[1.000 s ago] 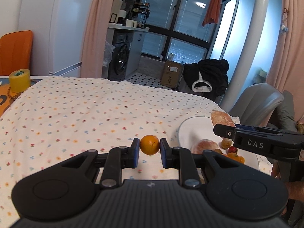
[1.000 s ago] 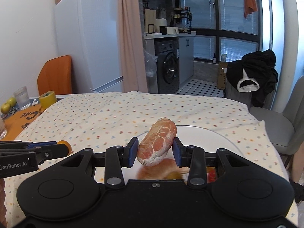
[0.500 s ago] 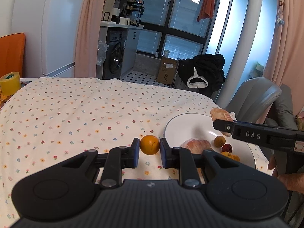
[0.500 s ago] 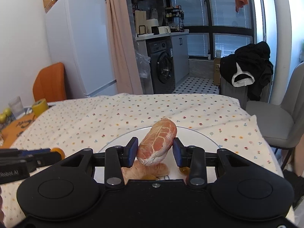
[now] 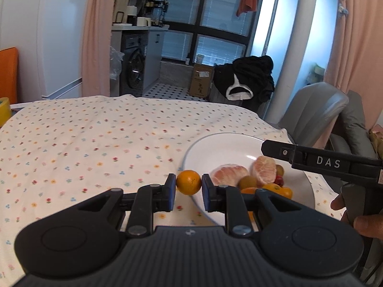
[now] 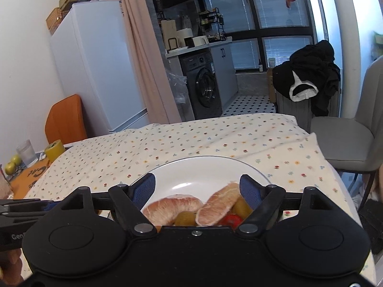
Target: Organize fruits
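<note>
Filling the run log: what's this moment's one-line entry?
left hand-held gripper: shut on orange | right hand-held gripper: open over plate

Two hand-held grippers: the left hand-held gripper [image 5: 189, 186] and the right hand-held gripper [image 6: 197, 189]. One white plate [image 5: 225, 146]. Two peeled pomelo segments [image 6: 172, 206] [image 6: 219, 204] on it. One small orange [image 5: 188, 185]. Two olive-green round fruits [image 6: 184, 217] [image 6: 241, 206]. One red fruit [image 6: 230, 220]. One glass [image 6: 26, 153]. One yellow tape roll [image 6: 54, 150].

"DAS" stands on the right claw [image 5: 273, 148]; "Gen" on the left claw [image 6: 24, 211].
</note>
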Demonstrator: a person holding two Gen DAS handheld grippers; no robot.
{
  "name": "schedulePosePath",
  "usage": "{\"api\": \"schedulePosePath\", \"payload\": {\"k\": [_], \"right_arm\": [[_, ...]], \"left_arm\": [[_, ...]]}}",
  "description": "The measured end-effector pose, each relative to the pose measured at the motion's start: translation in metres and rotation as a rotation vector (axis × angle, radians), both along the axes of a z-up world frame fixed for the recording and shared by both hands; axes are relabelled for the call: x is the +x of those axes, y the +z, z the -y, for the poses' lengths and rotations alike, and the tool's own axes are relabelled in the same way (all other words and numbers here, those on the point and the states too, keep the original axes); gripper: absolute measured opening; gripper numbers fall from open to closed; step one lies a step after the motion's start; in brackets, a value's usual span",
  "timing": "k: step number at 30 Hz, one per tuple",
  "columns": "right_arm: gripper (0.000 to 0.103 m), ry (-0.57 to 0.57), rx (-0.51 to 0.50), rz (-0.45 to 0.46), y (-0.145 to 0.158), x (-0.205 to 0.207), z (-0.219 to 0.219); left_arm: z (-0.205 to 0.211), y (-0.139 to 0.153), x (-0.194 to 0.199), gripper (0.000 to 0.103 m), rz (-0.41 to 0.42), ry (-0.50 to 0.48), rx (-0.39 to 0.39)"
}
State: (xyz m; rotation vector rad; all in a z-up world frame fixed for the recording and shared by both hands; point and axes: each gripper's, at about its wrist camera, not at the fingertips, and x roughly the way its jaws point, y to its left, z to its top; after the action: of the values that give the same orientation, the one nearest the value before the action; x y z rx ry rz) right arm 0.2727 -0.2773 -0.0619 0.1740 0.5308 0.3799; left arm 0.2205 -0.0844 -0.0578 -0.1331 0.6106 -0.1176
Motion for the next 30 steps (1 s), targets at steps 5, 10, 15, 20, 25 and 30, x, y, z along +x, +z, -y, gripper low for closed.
{"api": "schedulePosePath", "payload": {"k": [5, 10, 15, 20, 25, 30], "right_arm": [[0.077, -0.028, 0.014, -0.004, 0.001, -0.006, 0.014], [0.077, -0.042, 0.015, -0.016, -0.002, -0.011, 0.023], [0.077, -0.051, 0.024, -0.029, -0.003, -0.014, 0.025], [0.078, -0.039, 0.02, -0.035, -0.003, -0.02, 0.018], [0.079, -0.017, 0.013, -0.037, -0.001, -0.029, 0.011], [0.083, 0.01, 0.006, -0.031, 0.003, -0.04, 0.002]], "left_arm": [[0.015, -0.001, 0.002, 0.021, -0.005, -0.04, 0.003], [0.025, 0.0, 0.004, 0.025, -0.013, -0.072, -0.008], [0.022, 0.003, -0.001, 0.025, -0.01, -0.063, -0.002], [0.009, 0.007, -0.008, 0.026, -0.01, -0.032, -0.011], [-0.003, 0.01, -0.017, 0.032, -0.015, -0.004, -0.014], [-0.014, 0.016, -0.029, 0.04, -0.001, 0.024, -0.013]]}}
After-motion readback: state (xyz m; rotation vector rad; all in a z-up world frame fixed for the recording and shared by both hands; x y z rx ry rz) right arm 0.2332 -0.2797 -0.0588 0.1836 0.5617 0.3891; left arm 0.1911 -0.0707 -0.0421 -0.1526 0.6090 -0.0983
